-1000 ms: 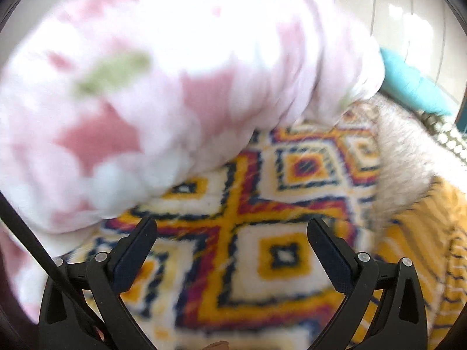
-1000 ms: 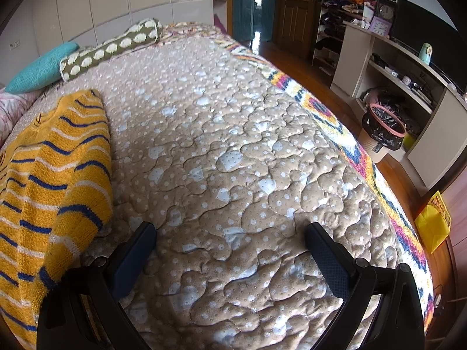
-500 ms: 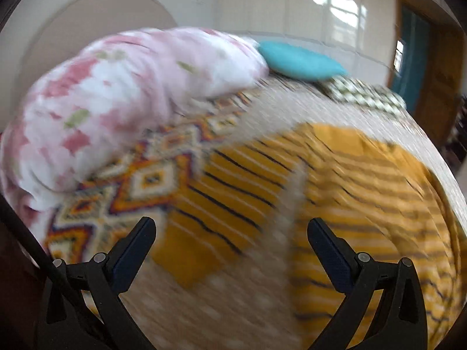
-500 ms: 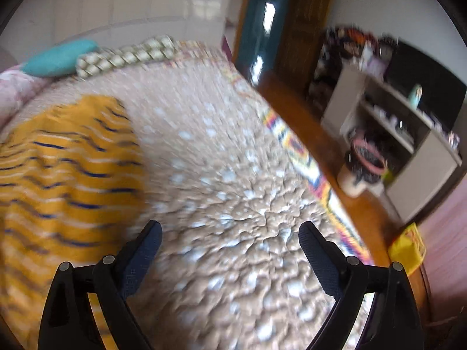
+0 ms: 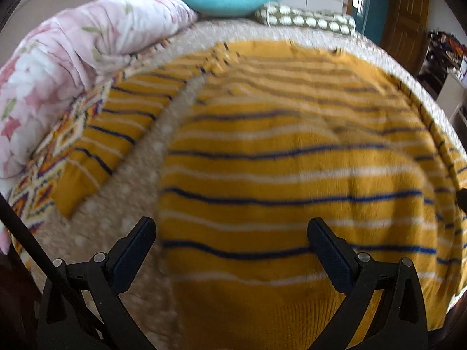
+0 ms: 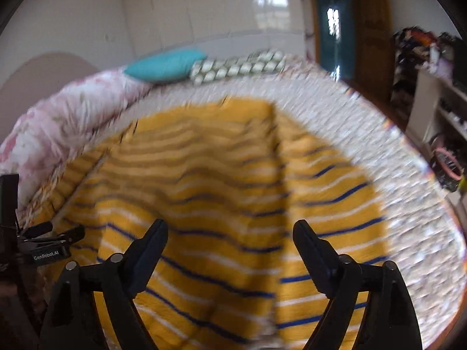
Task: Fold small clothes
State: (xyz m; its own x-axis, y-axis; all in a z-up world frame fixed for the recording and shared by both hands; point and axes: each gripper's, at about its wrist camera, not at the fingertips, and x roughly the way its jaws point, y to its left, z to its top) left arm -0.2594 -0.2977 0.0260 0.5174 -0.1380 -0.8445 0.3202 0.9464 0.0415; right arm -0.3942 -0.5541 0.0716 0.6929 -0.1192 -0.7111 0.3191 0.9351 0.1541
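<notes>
both tongs wide over the striped sweater

the yellow striped sweater (image 5: pixel 286 157) lies spread flat on the beige quilted bedspread (image 5: pixel 137 192), one sleeve (image 5: pixel 116 134) angled off toward the pink floral duvet (image 5: pixel 73 49). the left gripper (image 5: pixel 232 242) hangs over its hem, jaws wide and holding nothing. the right gripper (image 6: pixel 230 242) is likewise wide and empty above the sweater (image 6: pixel 221 192). the right view is blurred.

The right wrist view is smeared by motion: the yellow striped sweater (image 6: pixel 221 204) loses its knit texture, and the quilted bedspread (image 6: pixel 379 151) beside it shows only streaks. Right of the sweater, the shelf items (image 6: pixel 423 49) are too blurred to identify. In the left wrist view, the sweater (image 5: pixel 292 175) is cut off at the right and bottom edges, and softly blurred.
</notes>
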